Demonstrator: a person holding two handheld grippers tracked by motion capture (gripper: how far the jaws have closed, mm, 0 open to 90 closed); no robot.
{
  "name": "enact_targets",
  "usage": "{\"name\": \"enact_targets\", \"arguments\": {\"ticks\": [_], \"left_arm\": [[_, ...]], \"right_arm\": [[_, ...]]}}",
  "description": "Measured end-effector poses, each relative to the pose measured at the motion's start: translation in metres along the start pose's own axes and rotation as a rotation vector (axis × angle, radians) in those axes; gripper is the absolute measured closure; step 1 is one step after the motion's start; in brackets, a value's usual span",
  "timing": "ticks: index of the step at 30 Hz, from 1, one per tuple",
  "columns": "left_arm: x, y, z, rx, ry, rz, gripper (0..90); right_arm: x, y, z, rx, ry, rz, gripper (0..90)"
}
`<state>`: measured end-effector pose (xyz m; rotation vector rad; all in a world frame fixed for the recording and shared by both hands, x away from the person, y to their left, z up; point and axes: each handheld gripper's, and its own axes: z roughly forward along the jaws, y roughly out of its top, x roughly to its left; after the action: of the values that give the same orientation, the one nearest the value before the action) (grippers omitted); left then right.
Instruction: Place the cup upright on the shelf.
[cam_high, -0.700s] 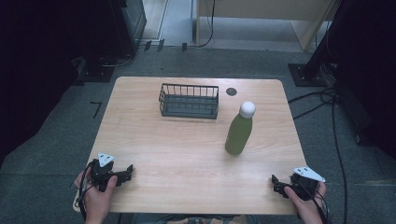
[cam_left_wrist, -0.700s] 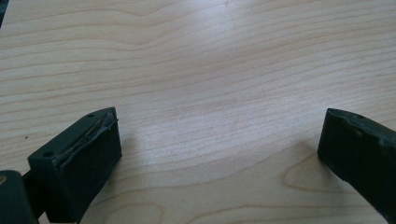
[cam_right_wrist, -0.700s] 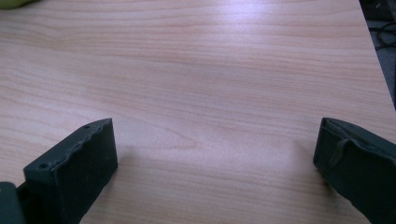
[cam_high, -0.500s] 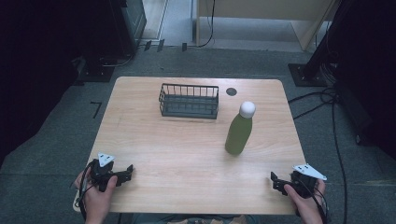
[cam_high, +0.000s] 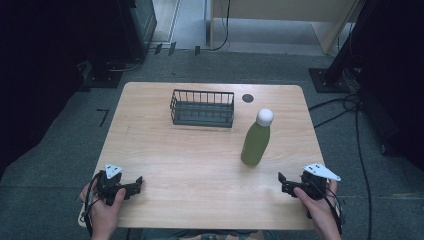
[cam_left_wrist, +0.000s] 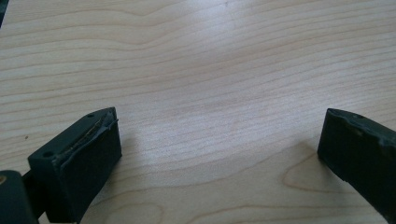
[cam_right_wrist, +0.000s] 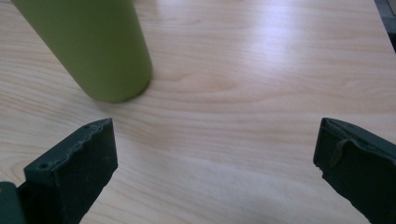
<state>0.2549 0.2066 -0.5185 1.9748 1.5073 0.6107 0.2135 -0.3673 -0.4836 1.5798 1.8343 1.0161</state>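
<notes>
Seemingly the reach is only starting: the right gripper (cam_high: 286, 184) rests at the near right edge of the table (cam_high: 200, 160), jaws spread wide and empty, with the green bottle (cam_high: 256, 139) upright just beyond it. Next it must advance and straddle the bottle's body. The left gripper (cam_high: 134, 184), near left, is likewise spread. Count: one bottle, one wire basket (cam_high: 202, 108) at the far middle, two grippers.
</notes>
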Motion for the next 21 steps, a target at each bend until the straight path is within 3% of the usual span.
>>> {"name": "enact_targets", "arguments": {"ticks": [8, 21], "left_arm": [[0.000, 0.000, 0.000, 0.000, 0.000, 0.000, 0.0], [0.000, 0.000, 0.000, 0.000, 0.000, 0.000, 0.0]], "right_arm": [[0.019, 0.018, 0.007, -0.020, 0.029, -0.040, 0.0], [0.036, 0.036, 0.014, -0.040, 0.063, -0.066, 0.0]]}}
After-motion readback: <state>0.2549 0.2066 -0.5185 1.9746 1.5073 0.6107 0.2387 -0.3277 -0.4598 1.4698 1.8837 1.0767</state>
